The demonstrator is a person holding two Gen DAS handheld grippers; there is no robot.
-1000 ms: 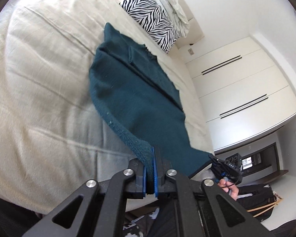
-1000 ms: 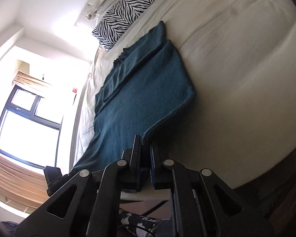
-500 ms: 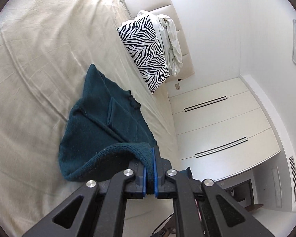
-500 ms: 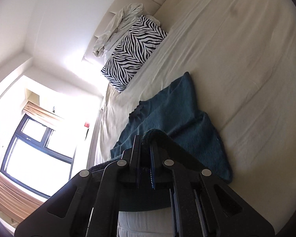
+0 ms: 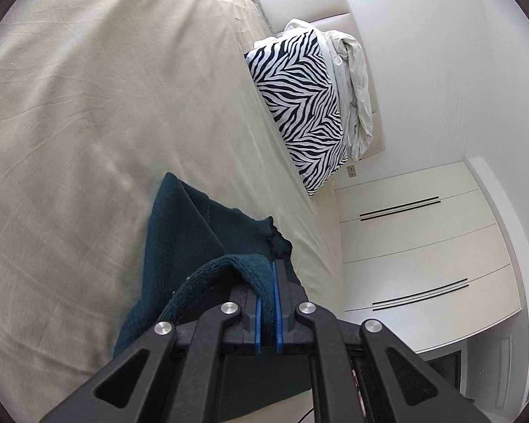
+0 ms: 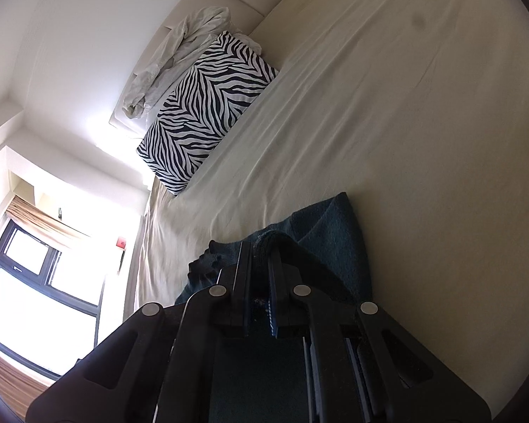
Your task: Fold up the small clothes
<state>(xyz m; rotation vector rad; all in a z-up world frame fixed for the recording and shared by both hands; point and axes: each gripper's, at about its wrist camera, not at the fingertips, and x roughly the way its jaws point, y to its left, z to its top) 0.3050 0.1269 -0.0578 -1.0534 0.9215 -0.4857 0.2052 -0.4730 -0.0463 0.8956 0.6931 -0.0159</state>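
Note:
A dark teal knitted garment (image 5: 180,232) lies on the beige bed sheet (image 5: 88,105), its near part doubled over onto its far part. My left gripper (image 5: 268,271) is shut on the garment's folded edge, low over the cloth. My right gripper (image 6: 259,250) is shut on another edge of the same garment (image 6: 331,225), which bunches between its fingers. The part of the garment under both grippers is hidden.
A zebra-print pillow (image 5: 299,105) and a crumpled white cloth (image 5: 356,81) lie at the head of the bed by the headboard. White wardrobe doors (image 5: 423,253) stand on one side of the bed, a window (image 6: 35,296) on the other.
Both grippers have carried the held edge forward over the garment toward the pillow, so the near half now lies folded over the far half. Both stay shut.

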